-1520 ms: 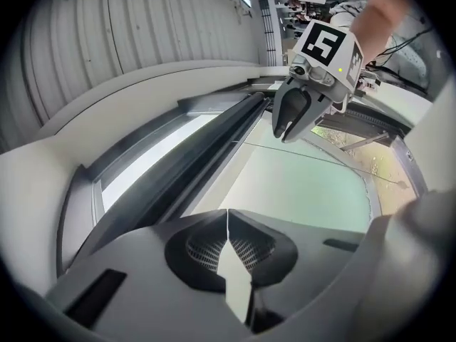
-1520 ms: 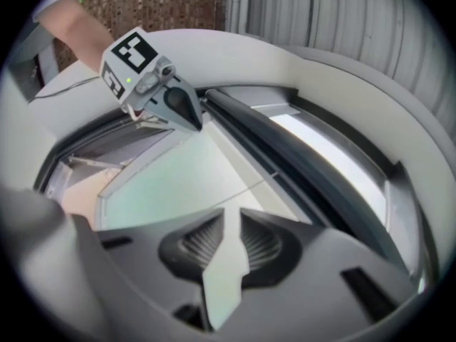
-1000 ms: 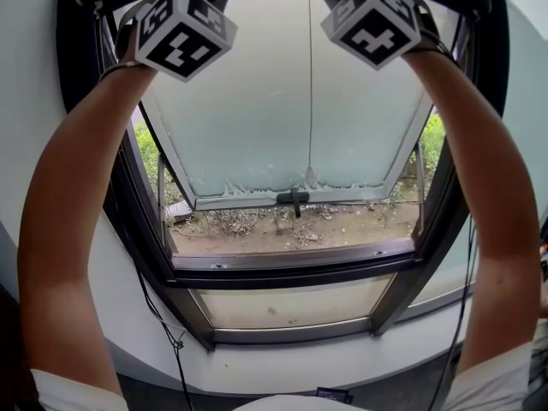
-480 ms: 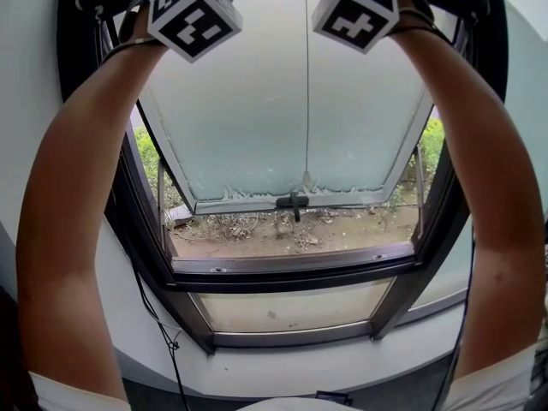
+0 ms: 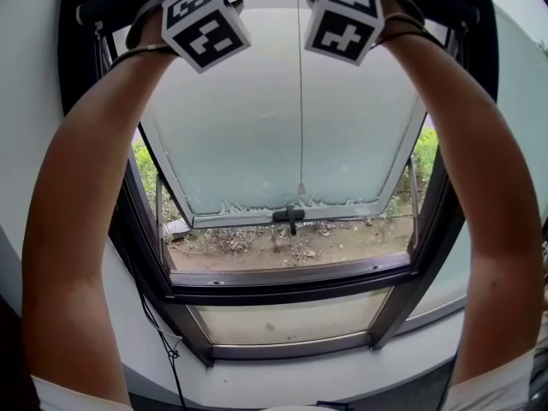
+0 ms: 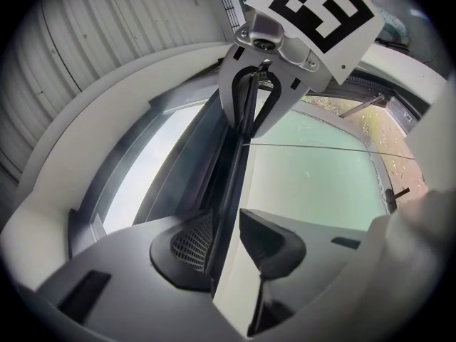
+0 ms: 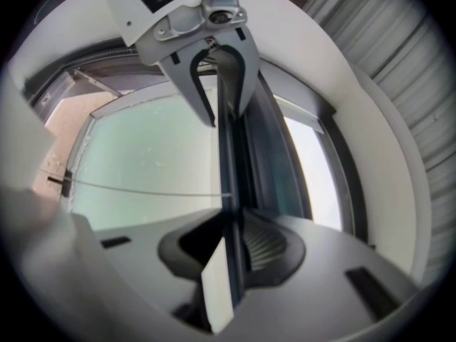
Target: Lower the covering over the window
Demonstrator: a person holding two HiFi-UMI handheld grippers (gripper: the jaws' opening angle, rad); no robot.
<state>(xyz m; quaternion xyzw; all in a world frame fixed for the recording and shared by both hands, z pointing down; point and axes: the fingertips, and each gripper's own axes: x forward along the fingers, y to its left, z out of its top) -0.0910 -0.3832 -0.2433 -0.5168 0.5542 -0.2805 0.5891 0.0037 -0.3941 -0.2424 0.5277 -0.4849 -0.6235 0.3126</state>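
Your left gripper (image 6: 226,239) has just been opening. Its jaws are now spread, with the dark blind rail (image 6: 235,155) running between them unclamped. Your right gripper (image 7: 229,244) pinches the same rail. The rail sits along the top of the window (image 5: 282,127). Both grippers stand higher in the head view than a second ago.

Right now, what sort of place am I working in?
Indoors, probably a ground-floor room: a frosted window sash tilted open, bare soil and shrubs just outside below it, and a dark blind rail running across the top.
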